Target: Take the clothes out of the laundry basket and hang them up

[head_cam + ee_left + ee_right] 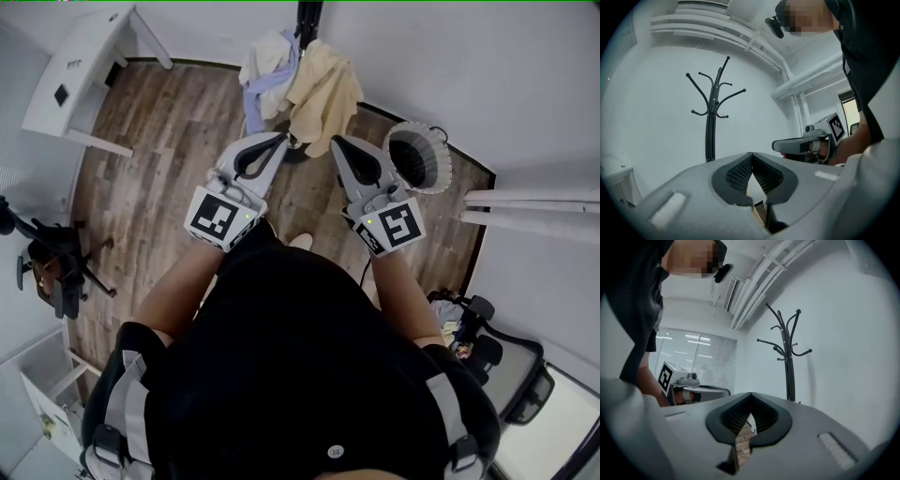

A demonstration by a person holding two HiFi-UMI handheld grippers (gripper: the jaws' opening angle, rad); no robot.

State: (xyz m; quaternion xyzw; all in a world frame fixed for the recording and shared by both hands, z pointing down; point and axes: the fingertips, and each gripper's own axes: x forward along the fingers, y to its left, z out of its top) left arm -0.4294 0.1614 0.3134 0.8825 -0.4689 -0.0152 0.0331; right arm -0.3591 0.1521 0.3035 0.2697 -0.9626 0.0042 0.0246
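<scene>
Clothes point(314, 89): cream, lavender, white, draped on rack point(307, 14). At 12 o'clock, just beyond left tongs point(279, 141) and right tongs point(336, 142); both pressed together, empty.

The black coat stand point(307, 14) is cut off by the head view's top edge, and the cream, white and lilac clothes point(319, 89) draped on it hide most of its pole. Its lower pole is hidden behind the left gripper point(752, 157) and the right gripper point(751, 397) in their own views. The inside of the round white laundry basket point(441, 164) is too dark to make out.
</scene>
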